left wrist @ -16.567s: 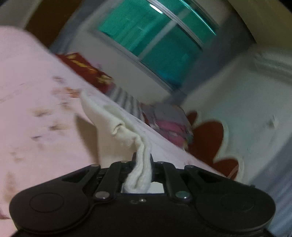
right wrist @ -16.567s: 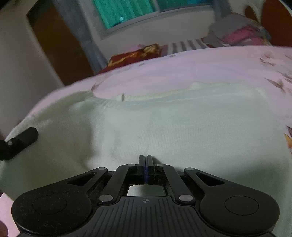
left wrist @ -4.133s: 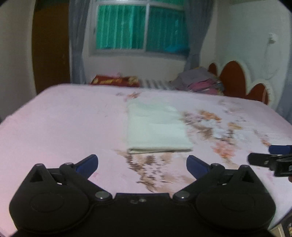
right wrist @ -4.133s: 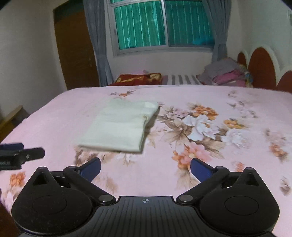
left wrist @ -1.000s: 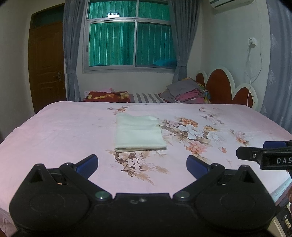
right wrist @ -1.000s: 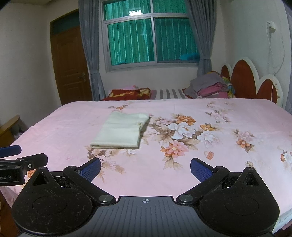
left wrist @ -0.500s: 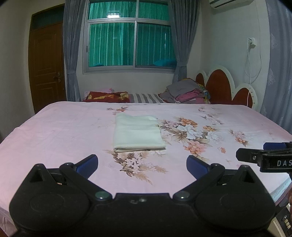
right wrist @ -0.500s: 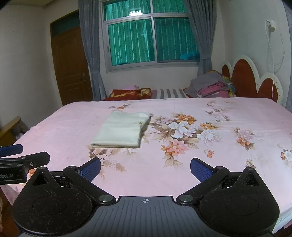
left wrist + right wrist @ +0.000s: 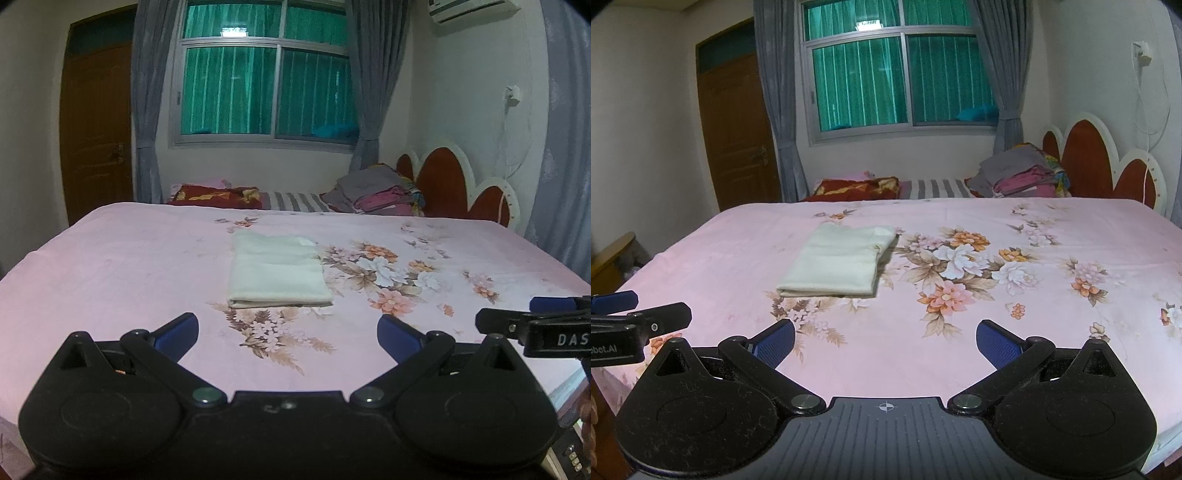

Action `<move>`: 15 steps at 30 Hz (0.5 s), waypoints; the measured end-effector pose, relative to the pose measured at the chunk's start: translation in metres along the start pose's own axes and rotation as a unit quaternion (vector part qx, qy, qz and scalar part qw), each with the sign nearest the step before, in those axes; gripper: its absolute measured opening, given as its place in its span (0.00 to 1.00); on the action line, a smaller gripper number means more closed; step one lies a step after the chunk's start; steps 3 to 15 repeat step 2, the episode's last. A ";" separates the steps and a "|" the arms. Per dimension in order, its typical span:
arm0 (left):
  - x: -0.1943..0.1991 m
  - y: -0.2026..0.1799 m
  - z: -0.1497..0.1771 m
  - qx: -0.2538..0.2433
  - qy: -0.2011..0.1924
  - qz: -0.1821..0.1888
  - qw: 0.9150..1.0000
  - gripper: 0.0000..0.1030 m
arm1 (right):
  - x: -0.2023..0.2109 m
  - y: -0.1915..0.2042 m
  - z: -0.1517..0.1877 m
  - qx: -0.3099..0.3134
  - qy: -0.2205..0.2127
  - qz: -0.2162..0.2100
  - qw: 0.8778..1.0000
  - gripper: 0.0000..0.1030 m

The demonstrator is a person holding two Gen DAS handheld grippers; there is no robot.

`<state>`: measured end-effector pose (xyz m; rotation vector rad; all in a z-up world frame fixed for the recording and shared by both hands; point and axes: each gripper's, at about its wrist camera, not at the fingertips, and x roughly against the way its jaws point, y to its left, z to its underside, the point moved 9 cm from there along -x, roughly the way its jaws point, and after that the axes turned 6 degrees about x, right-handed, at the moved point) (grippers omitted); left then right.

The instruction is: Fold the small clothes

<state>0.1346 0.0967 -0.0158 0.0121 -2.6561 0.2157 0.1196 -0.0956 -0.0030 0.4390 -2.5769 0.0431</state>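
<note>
Lying folded on the bed (image 9: 110, 266), the cream garment (image 9: 277, 271) hides its underside; both the left gripper (image 9: 288, 332) and the right gripper (image 9: 885, 338) gape wide, empty.

Both views are taken from the near edge of the bed (image 9: 110, 266), facing the window (image 9: 901, 77). The folded cloth (image 9: 277, 271) is shared, seen from well back; each gripper is caught at the other view's edge.
</note>
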 end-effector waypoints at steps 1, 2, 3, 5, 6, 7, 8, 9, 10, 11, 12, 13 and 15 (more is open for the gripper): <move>0.000 0.000 0.000 0.001 0.000 0.001 1.000 0.99 | 0.000 0.000 0.000 0.000 0.000 0.000 1.000 1.00; 0.000 -0.001 0.000 0.003 0.001 0.000 1.000 1.00 | -0.001 0.000 0.000 0.000 0.000 0.000 1.000 1.00; 0.000 -0.001 0.000 0.003 0.001 0.000 1.000 1.00 | -0.001 0.000 0.000 0.000 0.000 0.000 1.000 1.00; 0.000 -0.001 0.000 0.003 0.001 0.000 1.000 1.00 | -0.001 0.000 0.000 0.000 0.000 0.000 1.000 1.00; 0.000 -0.001 0.000 0.003 0.001 0.000 1.000 1.00 | -0.001 0.000 0.000 0.000 0.000 0.000 1.000 1.00; 0.000 -0.001 0.000 0.003 0.001 0.000 1.000 1.00 | -0.001 0.000 0.000 0.000 0.000 0.000 1.000 1.00; 0.000 -0.001 0.000 0.003 0.001 0.000 1.000 1.00 | -0.001 0.000 0.000 0.000 0.000 0.000 1.000 1.00; 0.000 -0.001 0.000 0.003 0.001 0.000 1.000 1.00 | -0.001 0.000 0.000 0.000 0.000 0.000 1.000 1.00; 0.000 -0.001 0.000 0.003 0.001 0.000 1.000 1.00 | -0.001 0.000 0.000 0.000 0.000 0.000 1.000 1.00; 0.000 -0.001 0.000 0.003 0.001 0.000 1.000 1.00 | -0.001 0.000 0.000 0.000 0.000 0.000 1.000 1.00; 0.000 -0.001 0.000 0.003 0.001 0.000 1.000 1.00 | -0.001 0.000 0.000 0.000 0.000 0.000 1.000 1.00; 0.000 -0.001 0.000 0.003 0.001 0.000 1.000 1.00 | -0.001 0.000 0.000 0.000 0.000 0.000 1.000 1.00; 0.000 -0.001 0.000 0.003 0.001 0.000 1.000 1.00 | -0.001 0.000 0.000 0.000 0.000 0.000 1.000 1.00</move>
